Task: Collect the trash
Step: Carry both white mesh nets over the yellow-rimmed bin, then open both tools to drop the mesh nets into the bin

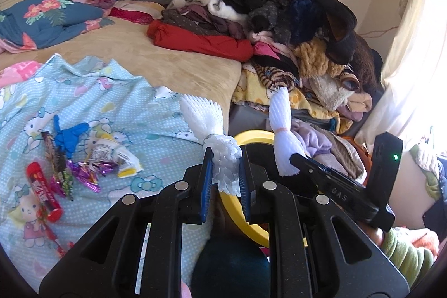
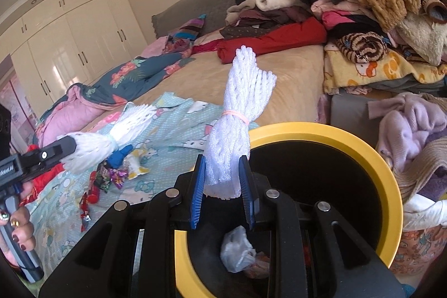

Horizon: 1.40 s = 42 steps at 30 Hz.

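A: Reading from the left, what lies on the bed point(image 1: 173, 66)?

B: A patterned sheet point(image 1: 111, 102) carries the uncollected trash: a red tube point(image 1: 44, 193), a dark snack wrapper point(image 1: 57, 158), a blue glove point(image 1: 68, 137), purple foil wrappers point(image 1: 86, 172) and a crumpled white packet point(image 1: 117, 155). They lie close together, some touching, probably gathered for easy picking.

A: And the left gripper point(image 1: 225, 177)?

B: Its fingers are narrowed onto a white foam net bundle point(image 1: 206, 119) tied with a pale band, gripped below the tie so the flared upper end stands free. It sits at the near rim of the yellow-rimmed bin point(image 2: 391, 186), partly hidden behind the fingers in the left wrist view.

A: The right gripper point(image 2: 223, 180)?

B: Likewise closed on a second foam net point(image 2: 240, 108), bound with a pink band and held upright by its lower end. In the right wrist view it hangs at the bin's left rim, with the opening below; the position suggests a drop is intended.

A: What does the bin hold?

B: A crumpled clear plastic bag point(image 2: 237, 250) and some pinkish scraps beneath it; the rest of the dark interior cannot be made out.

A: Farther right?

B: A heap of clothes point(image 1: 279, 12), not part of the task.
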Available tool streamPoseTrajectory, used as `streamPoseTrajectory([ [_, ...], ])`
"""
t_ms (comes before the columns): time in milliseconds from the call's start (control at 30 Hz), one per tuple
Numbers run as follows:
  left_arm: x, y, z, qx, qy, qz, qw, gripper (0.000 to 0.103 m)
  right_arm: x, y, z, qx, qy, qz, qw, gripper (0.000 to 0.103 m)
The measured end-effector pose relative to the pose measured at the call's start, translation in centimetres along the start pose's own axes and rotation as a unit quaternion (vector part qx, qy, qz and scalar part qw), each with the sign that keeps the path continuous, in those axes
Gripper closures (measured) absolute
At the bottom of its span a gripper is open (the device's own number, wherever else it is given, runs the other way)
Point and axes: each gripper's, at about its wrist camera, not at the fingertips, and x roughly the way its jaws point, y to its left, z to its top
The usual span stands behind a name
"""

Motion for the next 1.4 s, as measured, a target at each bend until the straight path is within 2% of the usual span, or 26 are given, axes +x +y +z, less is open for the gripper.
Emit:
streamPoseTrajectory([
  [633,3.6,-3.9,-2.5,0.042,0.049,-0.042,0.997,0.091,0.7,-4.0,-0.5,0.033,0.026,-0.037,0.998,0.079],
  [900,5.3,-4.5,-3.4,0.049,0.073,-0.049,0.9949,0.091,1.2,-5.0,-1.0,0.037,0.039,-0.048,0.997,0.079],
  [1133,6.4,-4.7,-3.8,0.049,0.084,-0.047,0.9942,0.091,1.4,-5.8,-1.3,0.047,0.047,-0.049,0.997,0.077],
  [1233,6.7,-4.7,-3.8,0.049,0.086,-0.046,0.9941,0.09,1.5,-6.1,-1.4,0.057,0.05,-0.052,0.996,0.07],
  [1300,6.8,-4.5,-3.8,0.049,0.082,-0.038,0.9947,0.081,1.6,-6.4,-1.4,0.063,0.053,-0.05,0.995,0.065],
  [1367,6.6,-4.3,-3.7,0.052,0.074,-0.027,0.9955,0.055,1.6,-6.5,-1.4,0.065,0.053,-0.054,0.995,0.06],
  [1400,6.5,-4.1,-3.6,0.048,0.071,-0.025,0.996,0.048,1.6,-6.5,-1.4,0.066,0.052,-0.055,0.995,0.055],
])
